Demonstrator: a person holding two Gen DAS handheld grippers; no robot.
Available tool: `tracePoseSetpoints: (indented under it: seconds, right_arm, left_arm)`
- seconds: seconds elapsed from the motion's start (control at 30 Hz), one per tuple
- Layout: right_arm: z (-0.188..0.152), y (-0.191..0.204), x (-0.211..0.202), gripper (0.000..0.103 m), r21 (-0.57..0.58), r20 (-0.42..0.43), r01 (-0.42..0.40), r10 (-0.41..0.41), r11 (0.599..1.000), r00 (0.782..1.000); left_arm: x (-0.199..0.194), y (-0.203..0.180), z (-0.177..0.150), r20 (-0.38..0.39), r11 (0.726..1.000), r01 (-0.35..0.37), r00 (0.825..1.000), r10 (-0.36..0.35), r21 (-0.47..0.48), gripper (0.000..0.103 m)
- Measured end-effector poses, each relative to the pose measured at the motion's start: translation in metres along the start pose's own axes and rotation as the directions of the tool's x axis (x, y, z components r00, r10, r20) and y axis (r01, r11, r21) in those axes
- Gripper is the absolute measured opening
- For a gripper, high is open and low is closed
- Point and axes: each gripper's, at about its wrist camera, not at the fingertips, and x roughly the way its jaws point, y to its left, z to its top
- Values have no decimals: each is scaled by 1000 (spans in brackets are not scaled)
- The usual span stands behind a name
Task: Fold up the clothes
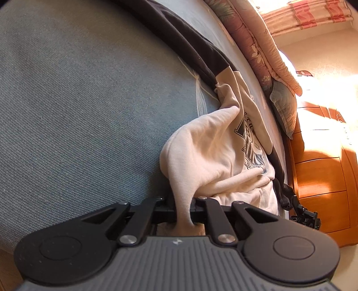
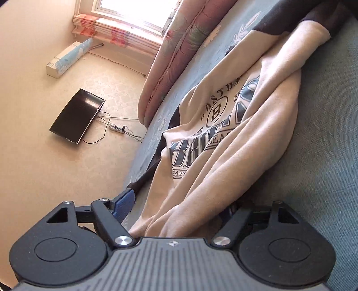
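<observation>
- The sweatshirt (image 1: 214,156), cream with dark sleeves and a dark blue print on the chest, lies rumpled on the bed (image 1: 78,100), which has a grey-blue cover
- The left gripper (image 1: 182,209) has its fingers closed on a pinch of the cream cloth; the fabric runs down in a tight strand between them and bunches into a hump just beyond
- In the right wrist view the sweatshirt (image 2: 235,138) stretches away in long folds, print facing up, one dark sleeve (image 2: 313,20) at the far end
- The right gripper (image 2: 179,208) has its fingers spread apart, a blue pad (image 2: 124,202) showing on one side; the hem lies between them, and whether the pads touch it cannot be told
- A floral quilt (image 2: 176,58) is heaped along the far edge of the bed, touching the cover
- A pillow (image 1: 285,107) lies beside the quilt in the left wrist view
- A wooden cabinet (image 1: 322,176) stands beside the bed, sunlit
- On the pale surface beyond the bed are a dark screen (image 2: 77,115), a power strip (image 2: 117,129) with cables, and a white unit (image 2: 69,58) below a striped curtain (image 2: 107,31)
</observation>
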Motion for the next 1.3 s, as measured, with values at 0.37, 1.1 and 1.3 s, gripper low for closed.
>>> tracePoseSetpoints:
  seconds: [0.37, 1.1, 1.3]
  right_arm:
    - [-35, 56, -88, 88, 7, -30, -150, 151, 989, 988]
    - [-65, 24, -109, 90, 37, 97, 312, -315, 949, 944]
    - [-75, 37, -105, 91, -104, 90, 495, -488, 862, 868]
  left_arm:
    - [1, -22, 3, -28, 992, -86, 996, 89, 93, 11]
    - [-19, -182, -72, 220, 457, -374, 909, 354, 807, 57]
    - [-37, -181, -60, 311, 448, -498, 849, 428, 742, 57]
